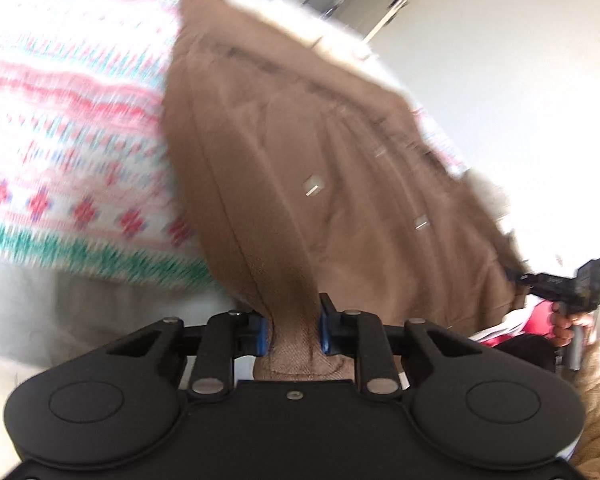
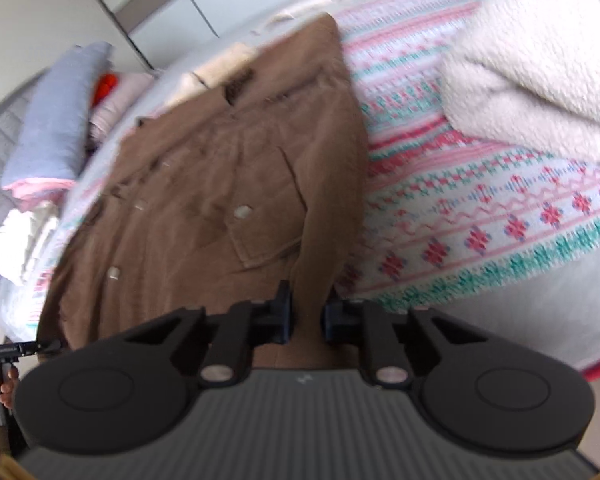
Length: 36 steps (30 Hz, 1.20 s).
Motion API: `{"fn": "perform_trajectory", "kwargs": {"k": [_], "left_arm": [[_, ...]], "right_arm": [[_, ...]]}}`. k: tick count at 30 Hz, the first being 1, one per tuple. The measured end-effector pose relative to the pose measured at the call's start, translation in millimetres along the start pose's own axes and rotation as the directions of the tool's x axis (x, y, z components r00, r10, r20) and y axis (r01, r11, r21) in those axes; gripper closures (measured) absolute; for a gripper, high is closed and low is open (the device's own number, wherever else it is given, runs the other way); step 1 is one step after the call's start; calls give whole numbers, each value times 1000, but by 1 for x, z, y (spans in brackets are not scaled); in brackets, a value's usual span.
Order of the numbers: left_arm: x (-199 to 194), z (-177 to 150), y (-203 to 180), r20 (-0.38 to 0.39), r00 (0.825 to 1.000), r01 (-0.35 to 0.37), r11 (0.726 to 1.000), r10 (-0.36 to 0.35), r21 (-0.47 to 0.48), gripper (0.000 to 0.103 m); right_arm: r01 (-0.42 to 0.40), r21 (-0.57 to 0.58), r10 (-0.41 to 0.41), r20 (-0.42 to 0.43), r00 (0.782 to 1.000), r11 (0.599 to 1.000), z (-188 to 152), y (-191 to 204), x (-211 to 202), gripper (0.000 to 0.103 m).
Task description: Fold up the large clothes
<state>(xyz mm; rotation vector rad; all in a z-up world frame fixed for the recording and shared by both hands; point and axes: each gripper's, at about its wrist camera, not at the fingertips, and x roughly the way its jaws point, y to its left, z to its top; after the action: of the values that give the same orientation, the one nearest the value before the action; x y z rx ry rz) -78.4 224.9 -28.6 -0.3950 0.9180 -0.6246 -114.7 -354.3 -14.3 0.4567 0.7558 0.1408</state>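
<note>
Brown corduroy jacket (image 2: 220,184), buttoned, pocketed

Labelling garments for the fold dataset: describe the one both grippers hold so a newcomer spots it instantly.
Start at the bed's patterned blanket, pink and green knit motifs on white. Spread on it is the brown jacket, corduroy-like, with pale buttons and a flap chest pocket; the left gripper and right gripper each pinch its near edge. It is the only brown piece; the fleece beside it is cream.

We hold the left gripper (image 1: 293,330) clamped on a brown fabric fold, fingers (image 1: 260,334) pressed against it. The right gripper (image 2: 305,320) likewise pinches brown cloth between its fingers (image 2: 284,320).
</note>
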Motion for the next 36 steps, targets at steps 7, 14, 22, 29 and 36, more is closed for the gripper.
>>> {"fn": "perform_trajectory", "kwargs": {"k": [7,14,22,29,36], "left_arm": [[-14,31,-17,120,981,155,988,-151,-23,83],[-3,79,-25,229,952,223,973,-203,-65,83],[26,153,6,316,944,172,959,-95,-226,86],[82,179,74,350,929,45,902,120,-430,86],[109,187,96,308,919,-90,890,248,-448,85]], "right_arm": [[-181,51,174,119,978,982,28,7,-14,94],[-214,23,207,173,963,977,84,34,10,95],[-210,161,178,195,965,964,135,22,70,95],[-161,378,78,226,971,912,156,-31,123,95],[-113,480,21,193,981,870,157,-69,156,95]]}}
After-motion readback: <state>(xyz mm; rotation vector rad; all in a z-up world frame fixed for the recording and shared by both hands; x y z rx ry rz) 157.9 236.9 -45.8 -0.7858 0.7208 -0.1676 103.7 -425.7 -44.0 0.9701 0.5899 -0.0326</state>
